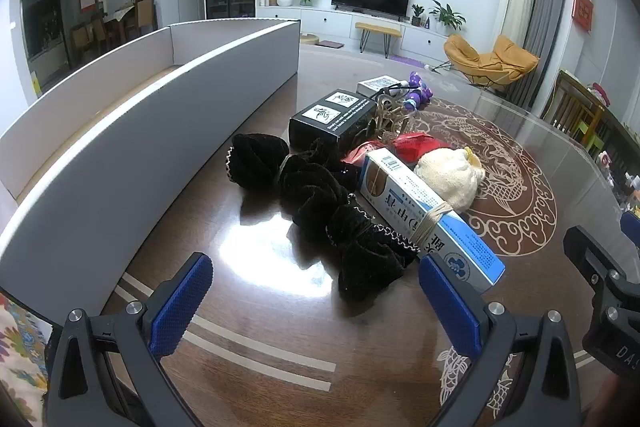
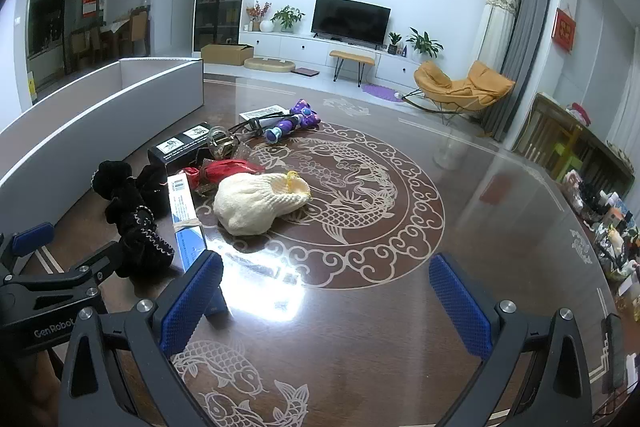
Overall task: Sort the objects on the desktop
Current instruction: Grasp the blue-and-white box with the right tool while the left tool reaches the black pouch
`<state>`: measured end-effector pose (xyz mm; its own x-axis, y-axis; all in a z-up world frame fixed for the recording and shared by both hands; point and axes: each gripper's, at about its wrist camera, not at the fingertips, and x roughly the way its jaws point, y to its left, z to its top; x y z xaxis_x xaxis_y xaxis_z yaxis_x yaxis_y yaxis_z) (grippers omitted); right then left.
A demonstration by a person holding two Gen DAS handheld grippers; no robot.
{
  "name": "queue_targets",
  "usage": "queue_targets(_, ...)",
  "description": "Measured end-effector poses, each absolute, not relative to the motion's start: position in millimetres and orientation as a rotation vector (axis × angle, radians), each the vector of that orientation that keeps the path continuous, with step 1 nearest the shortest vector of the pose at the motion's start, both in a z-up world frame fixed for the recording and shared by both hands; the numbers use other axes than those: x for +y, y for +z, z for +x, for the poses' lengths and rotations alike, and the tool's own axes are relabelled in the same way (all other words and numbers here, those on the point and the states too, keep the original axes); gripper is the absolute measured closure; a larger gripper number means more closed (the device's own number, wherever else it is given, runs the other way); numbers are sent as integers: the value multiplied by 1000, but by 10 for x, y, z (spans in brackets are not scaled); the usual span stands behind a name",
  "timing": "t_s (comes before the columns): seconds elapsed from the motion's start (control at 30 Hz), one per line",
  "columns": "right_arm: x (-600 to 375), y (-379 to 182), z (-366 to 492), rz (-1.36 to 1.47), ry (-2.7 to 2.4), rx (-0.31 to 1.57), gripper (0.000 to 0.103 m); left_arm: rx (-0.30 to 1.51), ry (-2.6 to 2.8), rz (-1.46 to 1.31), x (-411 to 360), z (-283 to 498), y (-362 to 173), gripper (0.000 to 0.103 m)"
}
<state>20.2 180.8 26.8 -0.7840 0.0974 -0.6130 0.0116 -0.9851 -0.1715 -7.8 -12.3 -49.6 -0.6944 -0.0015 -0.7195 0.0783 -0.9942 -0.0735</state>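
A heap of things lies on the dark table [image 1: 248, 307]. It holds black velvet pouches [image 1: 308, 195], a blue-and-white carton [image 1: 428, 215] with a rubber band round it, a cream knitted bag [image 1: 448, 175], a red packet [image 1: 408, 143], a black box [image 1: 332, 119] and a purple toy [image 1: 418, 93]. My left gripper [image 1: 316, 303] is open just short of the nearest pouch, and its right pad is close to the carton's end. My right gripper [image 2: 326, 301] is open over bare tabletop, to the right of the carton [image 2: 186, 223] and nearer than the knitted bag [image 2: 256, 203].
A long white cardboard box [image 1: 140, 115] with tall walls runs along the table's left side. Small clutter [image 2: 612, 227] crowds the table's right edge. A patterned cloth [image 1: 20, 347] lies at the near left corner. The left gripper [image 2: 76, 243] shows in the right wrist view.
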Motion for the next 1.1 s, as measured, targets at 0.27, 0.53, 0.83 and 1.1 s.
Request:
queue_targets(0.27,1825,207,208,-1073,2980,-179,0,196,-2777,1250,-242,-116,-563,0)
queue_targets(0.53,1756,-29,135,-1242,3056,-107,0,211,-2754,1264,-296,-100,-582,0)
queue_targets(0.83,1561,-329,-279,-1465,3094,-177,0,287,-2697,1282,-440,-102,-614,0)
queue_targets(1.1,1434,-578,-752,-1645,3068,-209,0,370,-2670,1282,-567,-63,-632,0)
